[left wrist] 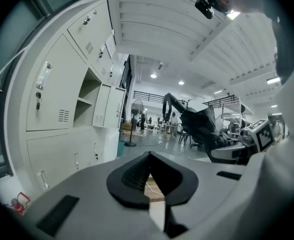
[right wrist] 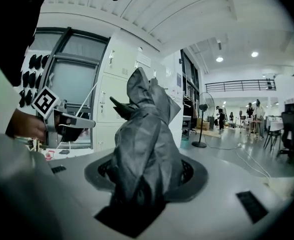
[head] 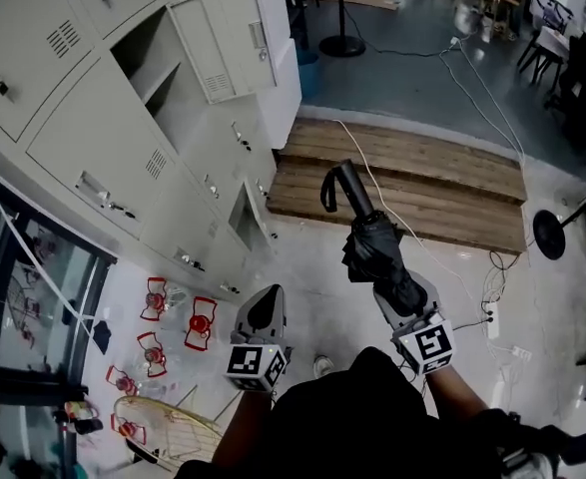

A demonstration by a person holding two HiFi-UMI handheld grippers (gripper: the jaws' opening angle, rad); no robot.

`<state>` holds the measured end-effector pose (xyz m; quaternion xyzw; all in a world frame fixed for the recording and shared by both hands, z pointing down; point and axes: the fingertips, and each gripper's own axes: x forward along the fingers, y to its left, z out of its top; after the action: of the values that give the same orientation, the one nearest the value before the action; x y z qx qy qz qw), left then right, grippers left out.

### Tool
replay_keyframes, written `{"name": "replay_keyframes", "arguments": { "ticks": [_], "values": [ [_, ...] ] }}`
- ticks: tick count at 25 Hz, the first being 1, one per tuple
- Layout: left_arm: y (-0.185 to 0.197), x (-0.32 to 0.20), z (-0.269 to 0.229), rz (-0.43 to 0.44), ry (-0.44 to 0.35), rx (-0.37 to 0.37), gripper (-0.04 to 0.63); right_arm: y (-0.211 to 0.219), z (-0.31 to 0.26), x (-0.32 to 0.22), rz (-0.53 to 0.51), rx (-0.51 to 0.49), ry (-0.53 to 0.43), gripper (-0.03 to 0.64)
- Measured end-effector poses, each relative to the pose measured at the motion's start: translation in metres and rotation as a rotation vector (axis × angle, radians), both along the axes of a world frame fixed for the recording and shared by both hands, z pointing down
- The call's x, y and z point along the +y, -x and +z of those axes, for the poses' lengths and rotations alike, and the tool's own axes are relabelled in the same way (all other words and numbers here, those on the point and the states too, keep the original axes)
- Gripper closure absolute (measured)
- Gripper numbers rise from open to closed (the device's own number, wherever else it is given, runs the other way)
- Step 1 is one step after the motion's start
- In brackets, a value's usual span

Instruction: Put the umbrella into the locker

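Jaws of the right gripper (right wrist: 147, 183) clamp the canopy end of the folded black fabric umbrella (head: 370, 238), with cloth bunched between the pads. The umbrella sticks out ahead of this gripper. Its black handle and wrist loop are at the end farthest from the person, above the pale floor and towards the brown wooden plank platform (head: 402, 183).

Left gripper (head: 266, 302): jaws narrow, tips drawn together, nothing between them. It hangs to the left of the right gripper, apart from the umbrella.

A bank of pale grey metal lockers (head: 93, 158) runs along the left of the head view. One upper locker compartment (head: 153, 73) stands open with its door (head: 228, 38) swung out and a shelf visible inside. The umbrella is well apart from that compartment, not in it.

Red-and-white objects (head: 178, 327) lie on the floor at the locker base; what they are cannot be told.
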<state>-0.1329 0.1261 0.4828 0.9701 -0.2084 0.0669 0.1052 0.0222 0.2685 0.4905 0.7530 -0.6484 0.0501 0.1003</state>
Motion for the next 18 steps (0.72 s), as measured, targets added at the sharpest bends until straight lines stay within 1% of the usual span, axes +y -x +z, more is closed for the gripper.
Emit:
{"name": "replay_keyframes", "arguments": {
  "ticks": [4,8,10,12,15,18],
  "values": [
    [0.003,-0.023,-0.001,-0.03,-0.017,0.006,0.597,0.0,0.0,-0.023,-0.021,-0.007,-0.007,0.391],
    [-0.011,-0.045,0.001,-0.043,-0.022,0.011,0.597,-0.014,0.004,-0.057,-0.053,0.02,-0.013,0.391],
    [-0.021,-0.059,-0.001,-0.048,-0.045,-0.005,0.597,-0.022,0.004,-0.078,-0.075,0.018,-0.016,0.391],
    [-0.03,-0.077,-0.001,-0.063,-0.059,-0.027,0.597,-0.03,0.004,-0.1,-0.103,-0.005,-0.02,0.391],
    [-0.046,-0.104,0.0,-0.106,-0.027,-0.01,0.597,-0.047,0.014,-0.129,-0.147,-0.047,-0.008,0.391],
    [-0.062,-0.129,-0.005,-0.14,-0.028,-0.002,0.597,-0.071,0.026,-0.155,-0.173,-0.057,0.014,0.391]
  ]
}}
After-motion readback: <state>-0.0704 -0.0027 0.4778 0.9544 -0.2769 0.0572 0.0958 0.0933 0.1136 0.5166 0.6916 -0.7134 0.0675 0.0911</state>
